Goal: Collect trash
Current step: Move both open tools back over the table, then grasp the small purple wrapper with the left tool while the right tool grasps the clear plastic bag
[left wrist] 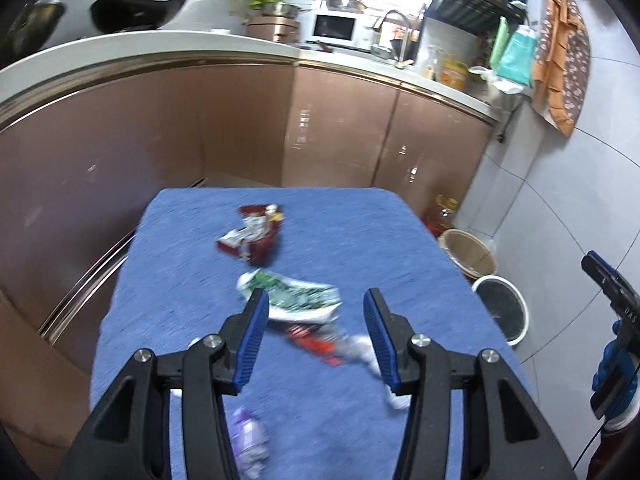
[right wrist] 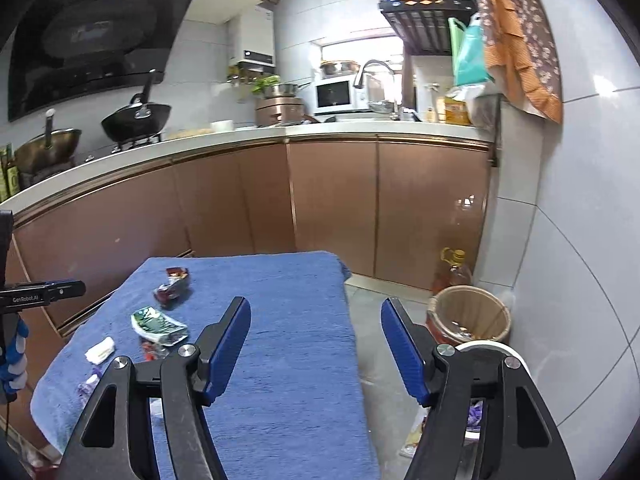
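Several pieces of trash are still lying on the blue cloth (left wrist: 200,240) that is covering the small table, so most of the collecting is looking undone. A dark red wrapper (left wrist: 256,234) is sitting toward the far end, a green and white packet (left wrist: 296,298) is lying in the middle, a red wrapper (left wrist: 316,344) is touching its near edge, a white scrap (right wrist: 100,350) is resting beside them, and a purple wrapper (left wrist: 248,440) is lying at the near edge. On the floor to the right, a white bin (left wrist: 504,308) is standing next to a tan basket (right wrist: 468,312); something purple is showing low down by the white bin in the right wrist view, though whether it is inside is not clear.

The left gripper (left wrist: 316,312) is hovering over the cloth, tilting downward toward the green and white packet, its blue pads standing apart with nothing between them. The right gripper (right wrist: 316,320) is hanging over the right edge of the table, aiming toward the floor and the bins, its jaws also spread and holding nothing. A hand in a blue glove (left wrist: 612,368) is gripping its handle
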`<state>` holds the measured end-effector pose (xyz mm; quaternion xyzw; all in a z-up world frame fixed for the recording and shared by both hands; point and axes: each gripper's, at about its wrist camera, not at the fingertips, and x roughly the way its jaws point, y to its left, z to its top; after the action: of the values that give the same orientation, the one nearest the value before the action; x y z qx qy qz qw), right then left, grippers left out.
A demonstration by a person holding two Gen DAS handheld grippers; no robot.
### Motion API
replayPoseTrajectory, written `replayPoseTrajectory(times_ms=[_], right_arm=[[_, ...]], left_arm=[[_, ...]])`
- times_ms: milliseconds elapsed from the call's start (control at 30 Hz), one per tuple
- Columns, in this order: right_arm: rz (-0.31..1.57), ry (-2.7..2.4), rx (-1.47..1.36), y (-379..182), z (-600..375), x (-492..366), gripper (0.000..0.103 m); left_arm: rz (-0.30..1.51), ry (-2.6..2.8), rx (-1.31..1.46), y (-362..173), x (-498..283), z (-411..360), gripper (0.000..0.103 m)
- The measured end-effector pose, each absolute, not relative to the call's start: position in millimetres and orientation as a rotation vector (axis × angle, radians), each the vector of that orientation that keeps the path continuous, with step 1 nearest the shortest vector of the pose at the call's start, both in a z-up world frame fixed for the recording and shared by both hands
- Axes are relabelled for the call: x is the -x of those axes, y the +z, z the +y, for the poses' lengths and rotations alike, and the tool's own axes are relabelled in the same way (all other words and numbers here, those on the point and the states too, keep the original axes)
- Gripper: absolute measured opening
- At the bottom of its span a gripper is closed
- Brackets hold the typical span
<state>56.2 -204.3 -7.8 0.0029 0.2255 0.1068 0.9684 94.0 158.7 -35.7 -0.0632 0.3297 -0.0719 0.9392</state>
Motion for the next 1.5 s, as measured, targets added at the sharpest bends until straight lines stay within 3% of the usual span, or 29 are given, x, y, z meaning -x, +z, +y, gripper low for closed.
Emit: replayPoseTrajectory(times_ms=[733,1167,1400,1500], right_arm=[[0.698,0.447,0.042,-89.7,-98.8,-95.8,0.066],[0.871,0.583,0.082,-148.8,-33.7,-126.5,0.066],[0.928,0.597,0.062,-168.2,-31.0,-136.8,0.065],[0.945,0.61,0.058,-173.4,-29.9,-138.8,0.059]], left_arm=[[0.814,-0.106,0.152,-163.5,-53.0,190.1,0.047],[0.837,-0.119,0.186,-187.6,-62.1,197.9,0.046],[0.853,-0.125,0.2,-193.2,-69.0,198.2,0.032],[0.855,-0.129,0.216,-192.9,-70.7,199.7,0.03]])
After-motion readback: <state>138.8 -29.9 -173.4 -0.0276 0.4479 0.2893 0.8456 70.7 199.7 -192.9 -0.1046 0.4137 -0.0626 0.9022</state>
